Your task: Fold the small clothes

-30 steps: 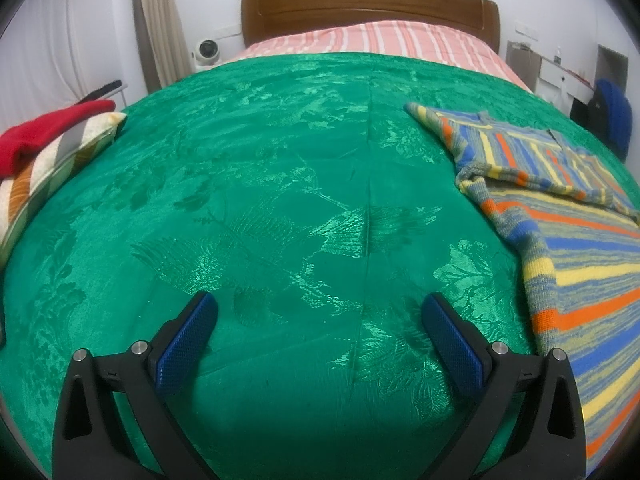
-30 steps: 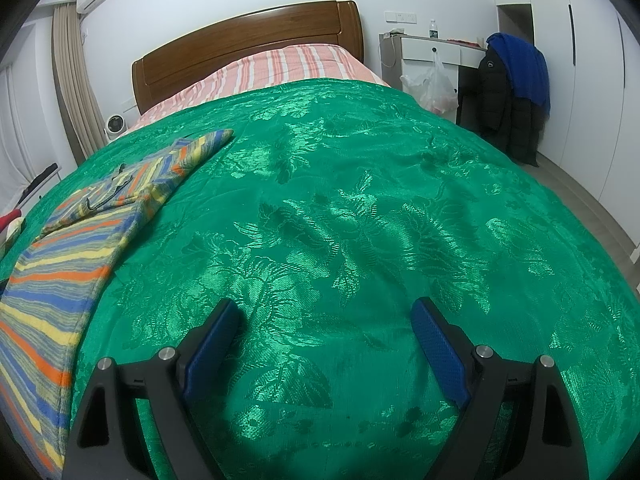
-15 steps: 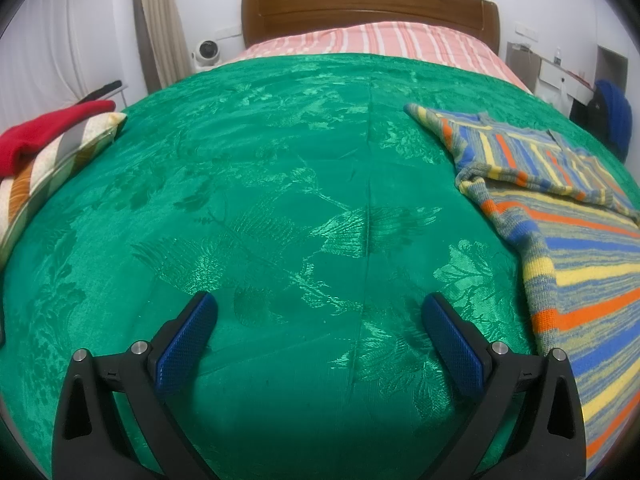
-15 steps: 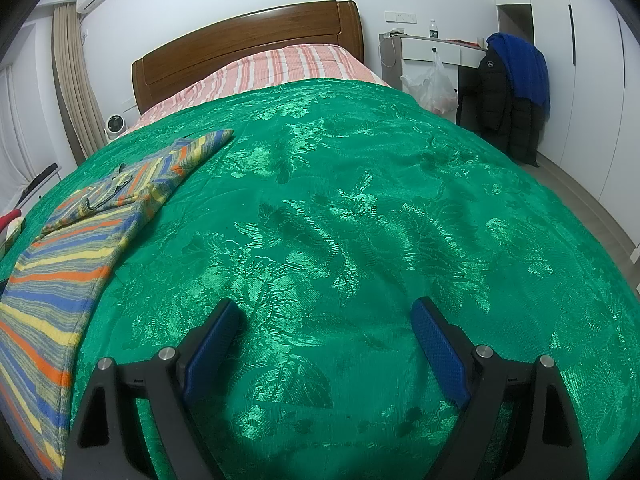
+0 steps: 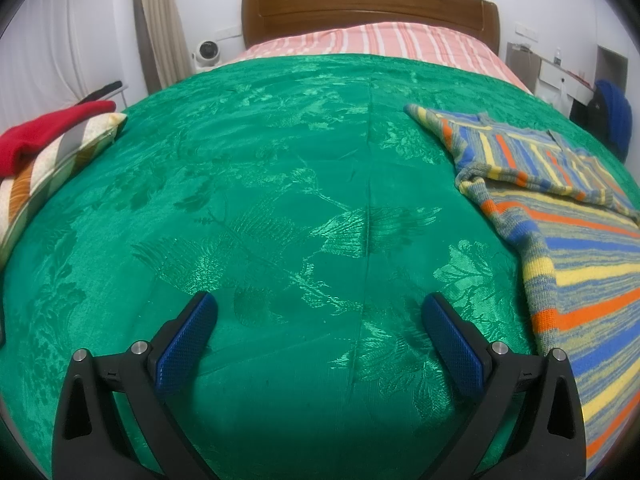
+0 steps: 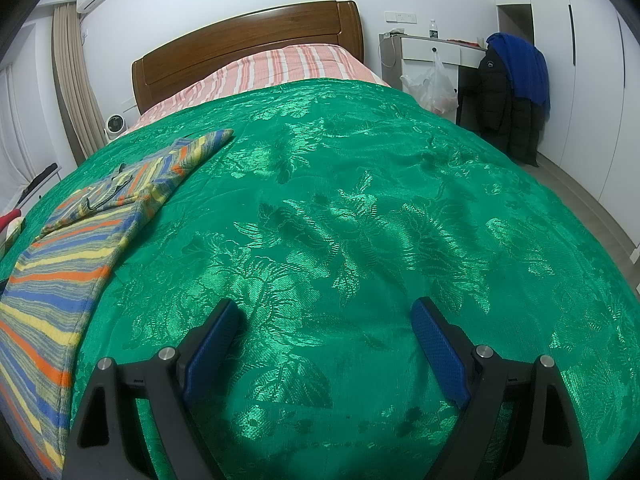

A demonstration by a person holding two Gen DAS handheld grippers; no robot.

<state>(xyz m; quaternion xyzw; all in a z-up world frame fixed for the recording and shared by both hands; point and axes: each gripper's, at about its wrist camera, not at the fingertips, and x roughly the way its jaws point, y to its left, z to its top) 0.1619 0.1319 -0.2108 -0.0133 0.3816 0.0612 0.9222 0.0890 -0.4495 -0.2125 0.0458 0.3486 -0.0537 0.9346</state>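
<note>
A striped knit sweater (image 5: pixel 576 248) in blue, yellow, orange and grey lies flat on the green bedspread (image 5: pixel 280 200), with one sleeve folded across its upper part. It fills the right side of the left wrist view and the left side of the right wrist view, sweater (image 6: pixel 68 264). My left gripper (image 5: pixel 320 308) hovers open over bare bedspread to the left of the sweater. Over bare bedspread (image 6: pixel 360 220) to the sweater's right, my right gripper (image 6: pixel 326 312) stands open too. Neither touches the garment.
A striped pillow (image 5: pixel 44 176) with a red cloth (image 5: pixel 44 132) on it lies at the bed's left edge. The wooden headboard (image 5: pixel 368 4) and pink striped sheet (image 5: pixel 380 40) are at the far end. A desk, plastic bag (image 6: pixel 432 84) and hung jackets (image 6: pixel 512 92) stand beyond the right edge.
</note>
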